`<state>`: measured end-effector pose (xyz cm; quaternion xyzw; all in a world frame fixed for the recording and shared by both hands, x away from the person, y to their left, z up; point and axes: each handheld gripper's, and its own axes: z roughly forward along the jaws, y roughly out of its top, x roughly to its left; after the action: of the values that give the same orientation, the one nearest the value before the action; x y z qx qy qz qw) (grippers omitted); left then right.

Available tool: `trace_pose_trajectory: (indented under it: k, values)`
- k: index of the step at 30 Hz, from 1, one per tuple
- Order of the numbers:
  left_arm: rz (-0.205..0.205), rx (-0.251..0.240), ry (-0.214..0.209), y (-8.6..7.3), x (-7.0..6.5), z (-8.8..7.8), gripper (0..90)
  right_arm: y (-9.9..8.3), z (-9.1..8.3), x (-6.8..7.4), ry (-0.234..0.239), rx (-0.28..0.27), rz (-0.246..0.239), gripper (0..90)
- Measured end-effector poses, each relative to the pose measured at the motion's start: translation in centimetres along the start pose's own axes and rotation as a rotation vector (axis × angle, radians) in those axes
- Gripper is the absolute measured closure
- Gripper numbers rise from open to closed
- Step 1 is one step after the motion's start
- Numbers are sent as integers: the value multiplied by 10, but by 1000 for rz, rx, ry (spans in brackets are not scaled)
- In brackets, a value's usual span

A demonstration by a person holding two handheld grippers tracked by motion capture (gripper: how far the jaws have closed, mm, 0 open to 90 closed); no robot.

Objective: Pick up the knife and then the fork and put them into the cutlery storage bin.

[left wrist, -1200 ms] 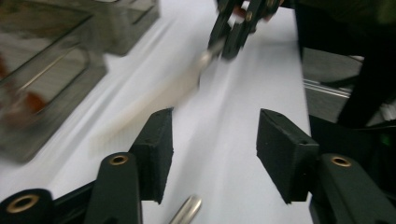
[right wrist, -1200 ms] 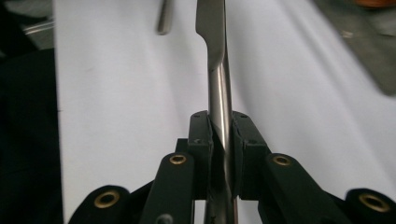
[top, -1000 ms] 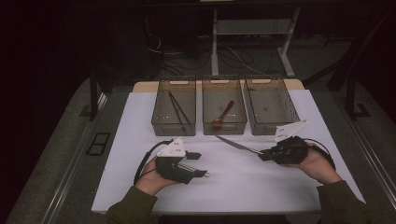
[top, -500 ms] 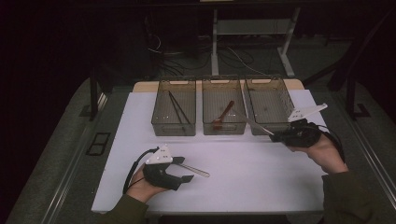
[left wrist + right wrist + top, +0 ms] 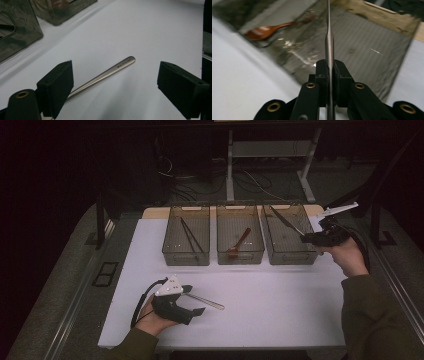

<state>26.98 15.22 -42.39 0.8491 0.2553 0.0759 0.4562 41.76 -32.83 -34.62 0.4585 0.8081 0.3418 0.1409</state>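
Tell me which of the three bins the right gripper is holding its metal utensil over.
The right-hand bin, nearest the right gripper, which is clamped on the metal utensil. The middle bin holds a wooden spoon; the left bin holds dark chopsticks.

Steel utensil [image 5: 329, 40] over right bin [image 5: 290, 255]

Three bins [image 5: 240, 255] in a row at table's [image 5: 280, 310] far edge, metal utensil [image 5: 206, 301] lying before left bin [image 5: 186, 251]

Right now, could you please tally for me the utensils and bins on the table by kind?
Clear bins: 3
Metal utensils: 2, one on the table, one clamped in the right gripper
Wooden spoon: 1
Dark chopsticks: 1 pair
Total: 7
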Motion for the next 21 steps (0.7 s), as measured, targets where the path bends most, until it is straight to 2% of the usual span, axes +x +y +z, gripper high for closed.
trace_pose_trajectory:
  k: [7,10,13,17,21]
  values:
    - [8,7,-14,0,0,1,129,8,32,-19,-55,77,66,836]
    - [11,10,-21,0,0,1,130,8,43,-23,-58,106,85,835]
    - [11,12,-21,1,-1,1,130,11,47,-24,-62,113,90,835]
    - [18,13,-19,2,-2,1,131,14,53,-23,-82,159,77,835]
    - [13,11,-23,1,-2,1,131,15,62,-27,-89,195,84,834]
